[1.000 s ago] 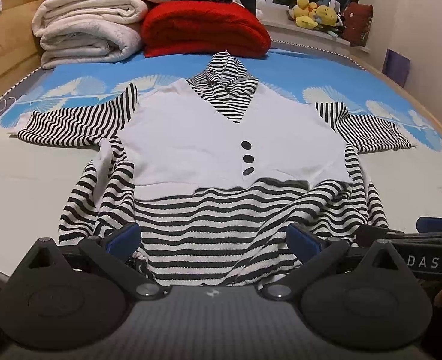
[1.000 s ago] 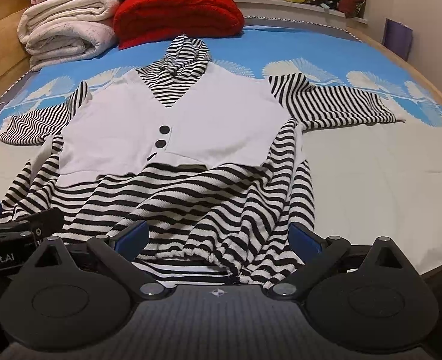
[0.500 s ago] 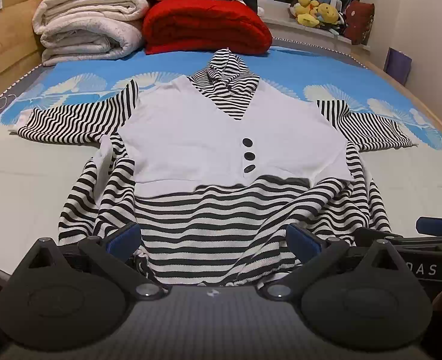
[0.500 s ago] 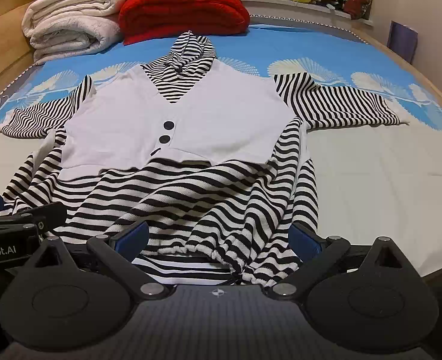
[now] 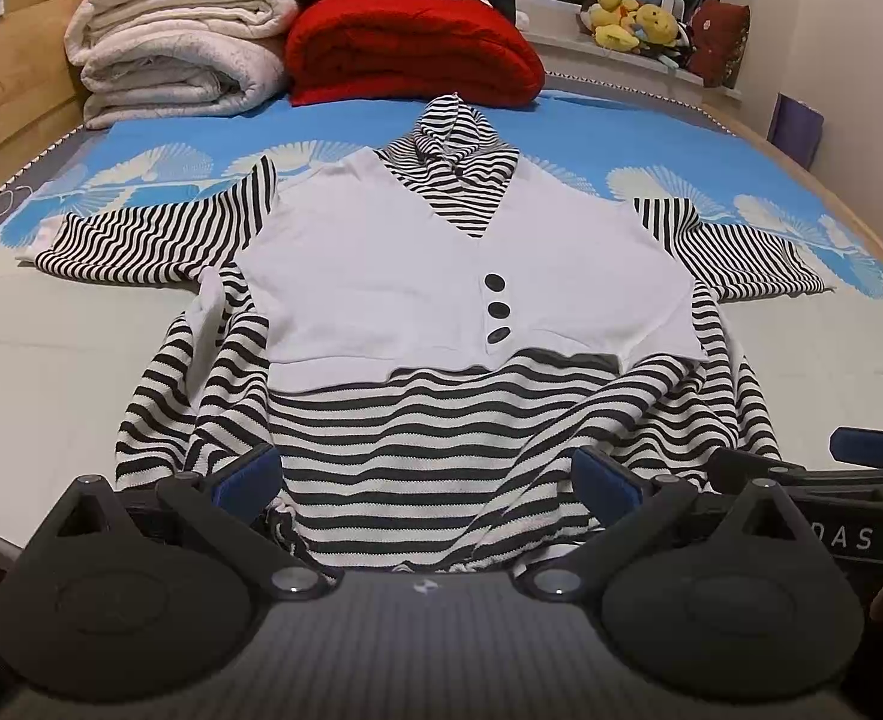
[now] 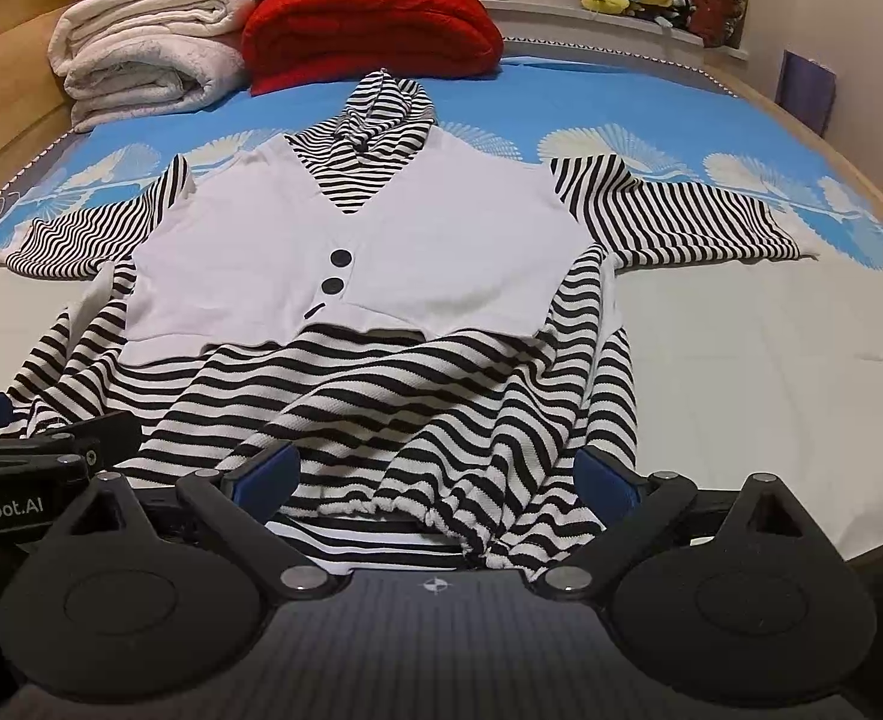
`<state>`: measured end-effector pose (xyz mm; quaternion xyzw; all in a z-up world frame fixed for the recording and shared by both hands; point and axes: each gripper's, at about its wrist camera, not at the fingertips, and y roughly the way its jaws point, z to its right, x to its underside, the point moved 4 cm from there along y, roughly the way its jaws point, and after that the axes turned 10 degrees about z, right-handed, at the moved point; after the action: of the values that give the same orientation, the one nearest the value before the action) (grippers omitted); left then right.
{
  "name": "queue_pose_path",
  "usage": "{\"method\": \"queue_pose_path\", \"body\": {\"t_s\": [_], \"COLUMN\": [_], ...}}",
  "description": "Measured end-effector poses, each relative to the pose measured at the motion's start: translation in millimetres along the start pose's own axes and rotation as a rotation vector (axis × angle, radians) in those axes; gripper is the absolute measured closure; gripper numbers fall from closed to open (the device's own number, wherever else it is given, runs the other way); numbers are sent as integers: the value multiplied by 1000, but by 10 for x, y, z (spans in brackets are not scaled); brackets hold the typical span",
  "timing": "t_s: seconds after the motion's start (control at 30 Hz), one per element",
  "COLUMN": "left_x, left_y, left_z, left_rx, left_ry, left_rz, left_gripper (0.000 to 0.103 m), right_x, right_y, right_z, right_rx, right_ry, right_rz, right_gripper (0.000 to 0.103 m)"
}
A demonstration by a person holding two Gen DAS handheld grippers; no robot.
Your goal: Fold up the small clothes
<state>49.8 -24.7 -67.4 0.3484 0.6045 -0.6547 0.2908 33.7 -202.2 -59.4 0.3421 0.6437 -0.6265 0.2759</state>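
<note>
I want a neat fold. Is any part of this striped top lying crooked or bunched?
Yes. The top's near hem is rumpled and gathered, and a white flap sticks out at its left side. Both sleeves lie flat.

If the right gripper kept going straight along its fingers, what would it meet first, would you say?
Most likely the gathered striped hem of the hooded top, lying right between the open right gripper fingers; depth is hard to judge, so it may already be close.
</note>
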Motion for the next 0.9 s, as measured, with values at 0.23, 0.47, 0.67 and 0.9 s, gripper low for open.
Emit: {"method": "queue_pose_path", "body": {"t_s": [0.23, 0.47, 0.67, 0.9], "left_x": [-3, -6, -36, -167], "left_y": [3, 6, 4, 276], "left_z": [-4, -5, -33, -631], "left_rx": [0, 0, 1, -157], "left_ry": [-2, -1, -11, -139], "left_rz": [-3, -5, -5, -72], "left_gripper": [0, 0, 0, 0], "right_x": [0, 1, -33, 43], "right_y": [1, 0, 5, 337], "right_z": [-10, -9, 91, 703], "right_rx": [0, -1, 26, 164], "right_ry": [-3, -3, 42, 277], "right_rz": [2, 4, 13, -97], "right_gripper": [7, 7, 29, 60]}}
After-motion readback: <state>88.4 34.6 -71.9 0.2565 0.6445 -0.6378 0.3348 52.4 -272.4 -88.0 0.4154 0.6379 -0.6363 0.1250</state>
